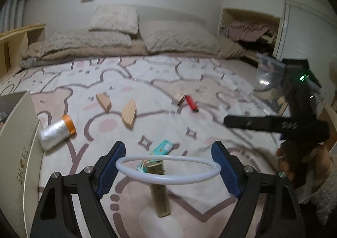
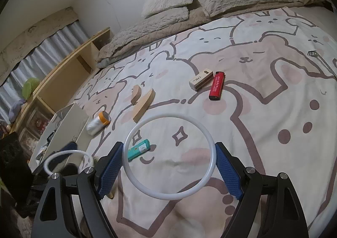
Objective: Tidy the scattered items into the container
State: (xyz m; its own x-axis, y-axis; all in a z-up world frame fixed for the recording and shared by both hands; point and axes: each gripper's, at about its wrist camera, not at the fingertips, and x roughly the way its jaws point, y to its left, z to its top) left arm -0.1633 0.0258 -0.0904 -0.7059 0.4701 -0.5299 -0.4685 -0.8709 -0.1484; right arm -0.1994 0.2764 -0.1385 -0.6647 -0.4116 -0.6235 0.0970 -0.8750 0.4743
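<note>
My left gripper (image 1: 168,164) is shut on a white ring (image 1: 189,181), held flat above the bed between the blue pads. Under it lie a gold tube (image 1: 160,191) and a teal box (image 1: 163,147). My right gripper (image 2: 169,157) is shut on a second white ring (image 2: 168,116), tilted over the sheet. The white shoe box (image 1: 21,143) stands at the left edge of the bed, and the left gripper's ring (image 2: 67,152) hovers near it in the right wrist view. Scattered on the sheet are a silver roll with an orange cap (image 1: 56,132), two wooden blocks (image 1: 129,115), a red lighter (image 2: 216,86) and a small cream box (image 2: 200,80).
Pillows and a folded beige blanket (image 1: 84,48) fill the far end of the bed. A wooden shelf (image 2: 69,63) runs along the left side behind the shoe box. A clear plastic bag (image 1: 269,77) sits at the right edge. A person's hand (image 1: 286,166) holds the right gripper.
</note>
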